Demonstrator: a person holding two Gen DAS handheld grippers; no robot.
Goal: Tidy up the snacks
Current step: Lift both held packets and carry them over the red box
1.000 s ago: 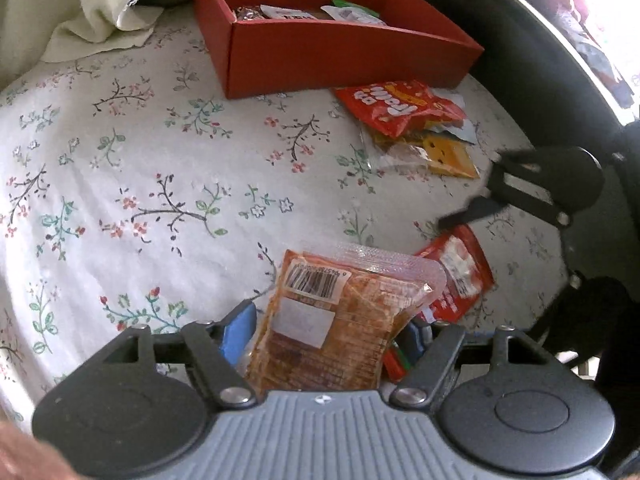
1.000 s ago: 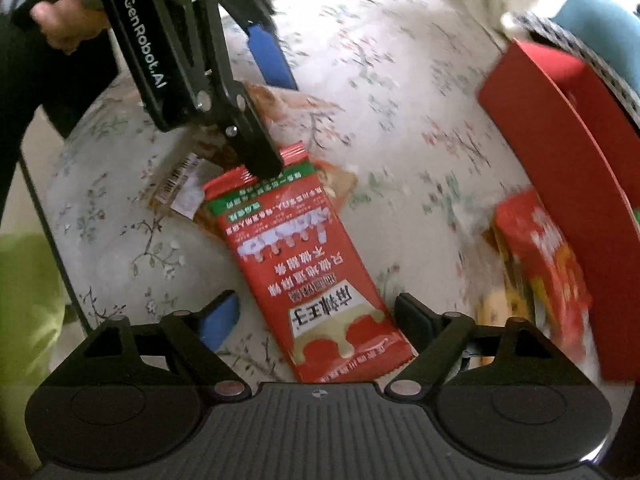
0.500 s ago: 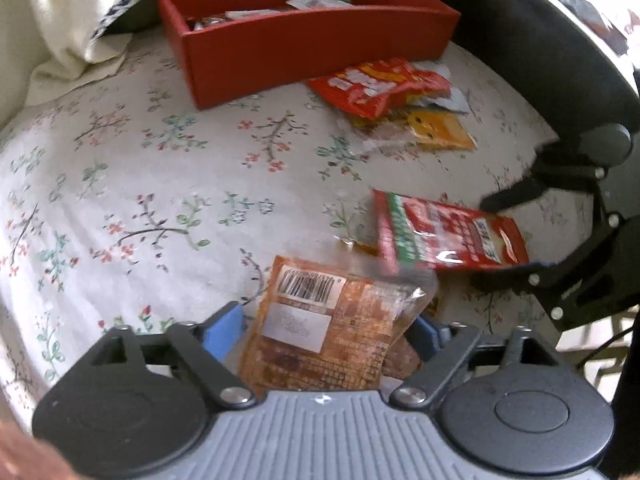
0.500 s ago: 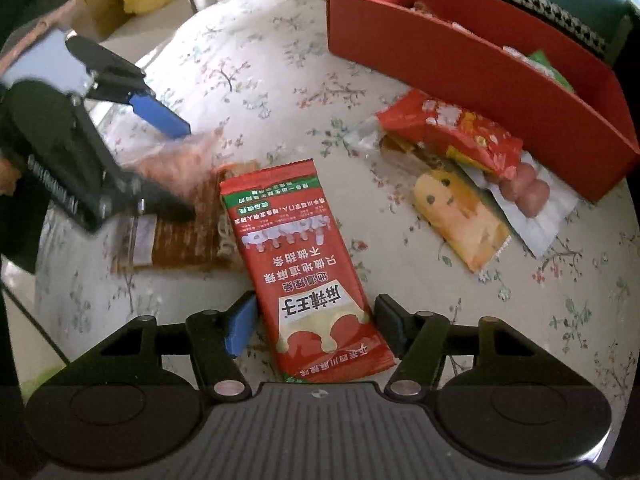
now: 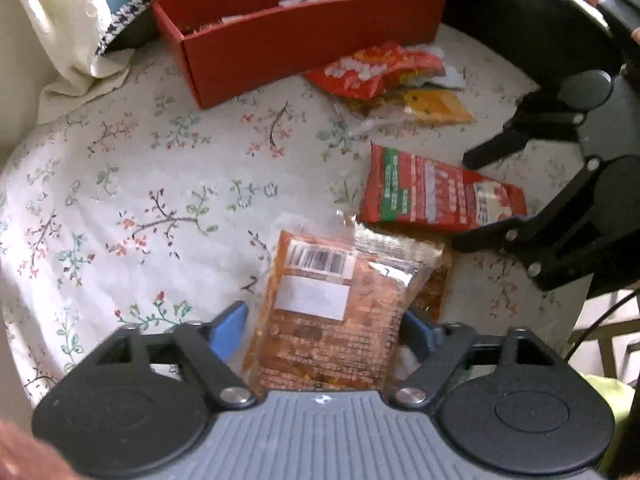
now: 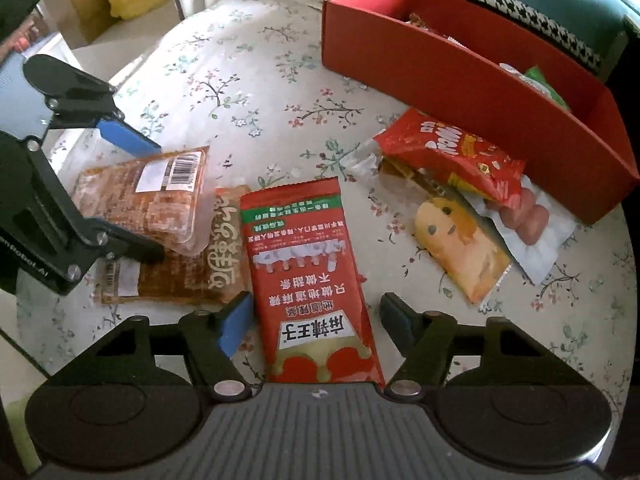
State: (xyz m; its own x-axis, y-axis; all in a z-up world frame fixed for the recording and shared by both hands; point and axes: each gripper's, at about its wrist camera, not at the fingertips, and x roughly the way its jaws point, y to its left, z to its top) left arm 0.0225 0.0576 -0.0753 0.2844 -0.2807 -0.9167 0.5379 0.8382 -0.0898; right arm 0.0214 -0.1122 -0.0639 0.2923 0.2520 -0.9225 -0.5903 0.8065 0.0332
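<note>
Fingers of both grippers now bracket one packet each, neither clearly clamped.
Left gripper straddles the clear-wrapped orange snack pack; right gripper has swung round, wide about the long red foil packet, red cardboard box at one o'clock.

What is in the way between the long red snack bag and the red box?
A small pile of snacks: the red packet lying on the yellow packet and the sausage packet sits on the tablecloth between the long red bag, framed by the open right gripper, and the red box.
</note>
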